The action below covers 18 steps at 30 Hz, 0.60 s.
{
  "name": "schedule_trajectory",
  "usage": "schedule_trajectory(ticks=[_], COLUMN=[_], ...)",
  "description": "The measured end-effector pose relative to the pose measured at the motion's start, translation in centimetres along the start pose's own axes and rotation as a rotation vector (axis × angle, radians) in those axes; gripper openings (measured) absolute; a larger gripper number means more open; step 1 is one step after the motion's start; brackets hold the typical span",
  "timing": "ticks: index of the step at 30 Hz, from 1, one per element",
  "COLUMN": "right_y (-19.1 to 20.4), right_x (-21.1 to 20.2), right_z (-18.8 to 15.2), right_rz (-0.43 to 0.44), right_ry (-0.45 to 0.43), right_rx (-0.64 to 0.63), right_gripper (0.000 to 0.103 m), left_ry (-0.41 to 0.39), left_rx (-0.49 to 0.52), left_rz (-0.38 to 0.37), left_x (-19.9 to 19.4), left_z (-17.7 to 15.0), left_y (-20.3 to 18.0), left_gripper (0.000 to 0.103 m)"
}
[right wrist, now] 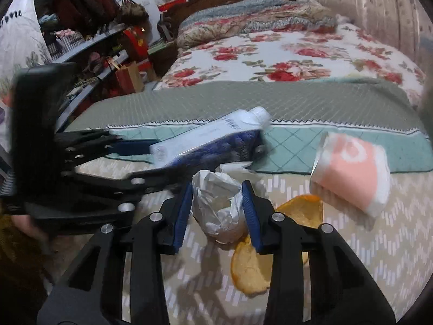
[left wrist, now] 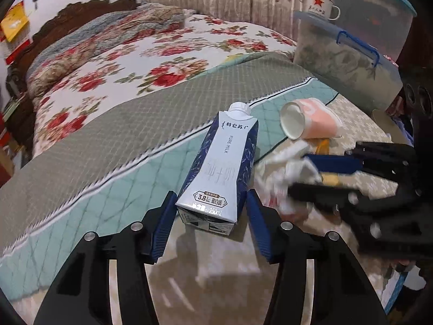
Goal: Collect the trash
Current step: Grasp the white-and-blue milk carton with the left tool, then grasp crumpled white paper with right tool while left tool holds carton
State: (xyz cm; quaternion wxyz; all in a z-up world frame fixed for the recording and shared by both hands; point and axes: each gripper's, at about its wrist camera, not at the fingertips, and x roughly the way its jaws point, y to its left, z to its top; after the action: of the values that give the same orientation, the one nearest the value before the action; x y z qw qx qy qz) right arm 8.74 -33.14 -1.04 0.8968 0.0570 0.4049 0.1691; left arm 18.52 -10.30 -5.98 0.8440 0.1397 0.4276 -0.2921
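On the bed: a quilted cover (left wrist: pixel 113 146) in grey, teal and beige carries all the trash, with a floral blanket (left wrist: pixel 167 54) beyond it toward twelve o'clock.
Left tongs (left wrist: pixel 209 211): blue pads stand either side of the base of the blue-and-white milk carton (left wrist: pixel 224 162); the right pad looks against it, the left pad shows a thin gap, so whether they grip it I cannot tell.
Milk carton: lying flat on the cover, white cap pointing to twelve o'clock in the left view.
Right tongs (right wrist: pixel 216 208): pressed onto a crumpled white paper wad (right wrist: pixel 219 205), both pads touching its sides.
Orange peel (right wrist: pixel 251 265): two curled pieces on the beige patch, just beside the wad at four o'clock.
Pink-and-white paper cup (left wrist: pixel 308 119): tipped on its side, at two o'clock from the carton, apart from both tongs.
Far corner: a clear plastic storage box with blue clips (left wrist: pixel 349 62), a white enamel mug with a red star (left wrist: pixel 320 5) on its lid.
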Motion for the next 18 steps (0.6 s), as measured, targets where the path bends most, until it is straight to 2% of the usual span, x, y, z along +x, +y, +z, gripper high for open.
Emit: schedule_trajectory(ticks=[4,8,12,18], right_y=[1.9,4.0,5.9,8.2], right_x=[-3.5,-6.9,-8.3,-7.8], right_z=[-1.6,-4.6,-8.2,-12.1], right_rz=[0.070,0.138,0.167,0.104], right_ry=[-0.086,-0.143,-0.123,-0.067], right_rx=[-0.012,-0.033,-0.055,-0.071], right_gripper=[0.036,0.036,0.036,0.036], left_ry=[-0.028,-0.094,-0.125,-0.099], left_rx=[-0.093,-0.136,-0.164,-0.212], left_rz=[-0.006,0.043,0.082,0.093], left_x=[-4.1,-9.1,-12.4,-12.9], left_z=[-3.3,-7.9,-12.2,-15.3], left_y=[0.6,-0.3,-1.9,-2.5], left_gripper=[0.050,0.050,0.050,0.050])
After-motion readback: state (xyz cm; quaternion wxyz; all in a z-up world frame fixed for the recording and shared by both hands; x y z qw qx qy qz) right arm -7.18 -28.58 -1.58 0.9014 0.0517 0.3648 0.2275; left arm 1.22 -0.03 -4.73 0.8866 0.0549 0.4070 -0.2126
